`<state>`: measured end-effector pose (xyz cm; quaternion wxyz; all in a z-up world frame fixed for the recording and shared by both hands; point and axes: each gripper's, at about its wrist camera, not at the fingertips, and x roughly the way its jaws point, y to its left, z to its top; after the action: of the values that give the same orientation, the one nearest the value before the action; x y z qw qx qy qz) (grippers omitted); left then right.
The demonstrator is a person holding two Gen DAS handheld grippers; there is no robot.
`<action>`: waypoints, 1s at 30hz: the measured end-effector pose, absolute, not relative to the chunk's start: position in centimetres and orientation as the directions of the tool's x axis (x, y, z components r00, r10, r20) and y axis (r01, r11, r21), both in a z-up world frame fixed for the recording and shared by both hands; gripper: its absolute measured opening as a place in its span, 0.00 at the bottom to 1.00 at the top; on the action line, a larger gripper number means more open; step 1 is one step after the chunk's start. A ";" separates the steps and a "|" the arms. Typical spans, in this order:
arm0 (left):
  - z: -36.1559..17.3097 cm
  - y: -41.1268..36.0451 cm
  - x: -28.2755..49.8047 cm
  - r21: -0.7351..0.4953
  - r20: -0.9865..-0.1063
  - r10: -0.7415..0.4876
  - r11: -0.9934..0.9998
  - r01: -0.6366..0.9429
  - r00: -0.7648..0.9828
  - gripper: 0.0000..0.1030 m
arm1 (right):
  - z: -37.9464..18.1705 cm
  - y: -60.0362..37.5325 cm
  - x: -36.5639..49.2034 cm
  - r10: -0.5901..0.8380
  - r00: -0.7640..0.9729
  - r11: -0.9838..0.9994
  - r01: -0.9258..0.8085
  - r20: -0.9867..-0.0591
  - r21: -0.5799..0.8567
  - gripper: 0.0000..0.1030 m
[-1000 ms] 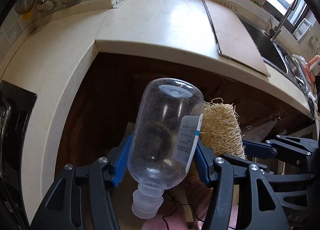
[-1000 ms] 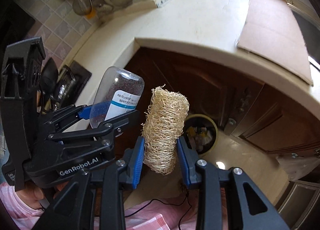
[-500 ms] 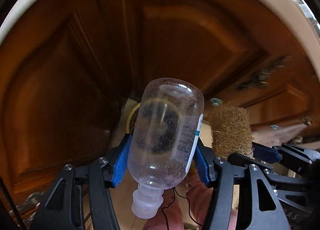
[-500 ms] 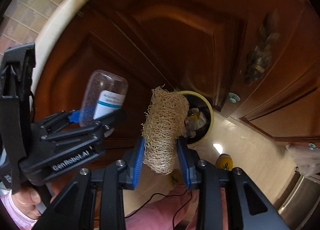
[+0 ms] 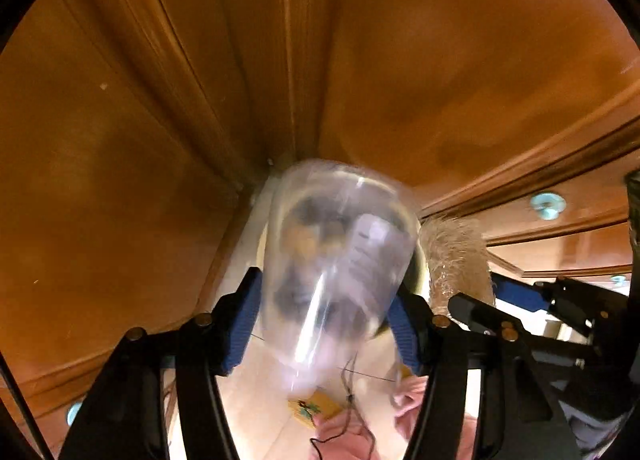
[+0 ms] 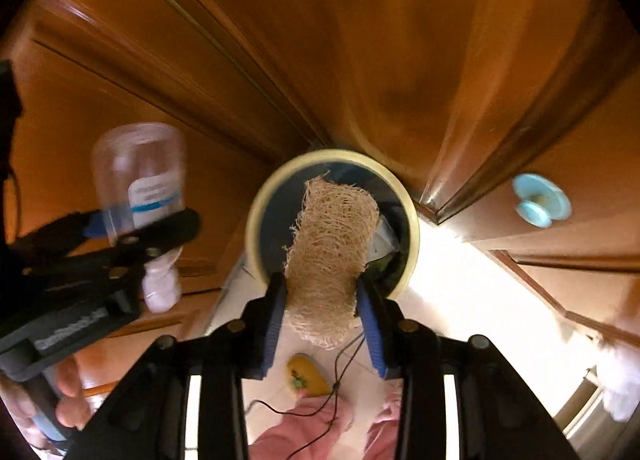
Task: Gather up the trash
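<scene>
The loofah scrubber (image 6: 330,256) is hanging over the yellow-rimmed trash bin (image 6: 256,219), with the right hand-held gripper (image 6: 322,324) opening around it. The clear bottle (image 5: 340,260), blurred, is slipping between the opening jaws of the left hand-held gripper (image 5: 320,324). Both drops should work best kept centred over the bin mouth, clear of the cabinet doors (image 6: 400,39).

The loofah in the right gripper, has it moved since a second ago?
Yes. The loofah has come down from countertop level to just over the yellow-rimmed trash bin on the floor.
</scene>
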<state>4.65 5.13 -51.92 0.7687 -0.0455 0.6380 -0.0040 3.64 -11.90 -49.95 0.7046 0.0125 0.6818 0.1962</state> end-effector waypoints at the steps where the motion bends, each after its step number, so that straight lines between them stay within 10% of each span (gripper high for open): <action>1: -52.4 5.2 4.7 -0.061 -0.981 -0.049 0.997 -0.057 0.186 0.76 | -50.7 -11.7 3.8 0.277 -0.011 0.926 -0.262 -0.961 0.270 0.40; 5: -54.1 5.9 4.6 -0.032 -0.983 -0.019 0.997 -0.073 0.180 0.82 | -52.2 -11.7 4.1 0.261 0.000 0.927 -0.277 -0.965 0.251 0.64; 30: -48.4 5.4 3.4 -0.124 -0.981 -0.114 0.991 -0.058 0.160 0.99 | -47.9 -13.3 2.2 0.283 0.047 0.941 -0.206 -0.958 0.268 0.80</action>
<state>3.44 5.41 -48.43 0.7587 -0.0661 0.6478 -0.0184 2.19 -13.30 -47.86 0.7230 0.0288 0.6692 0.1691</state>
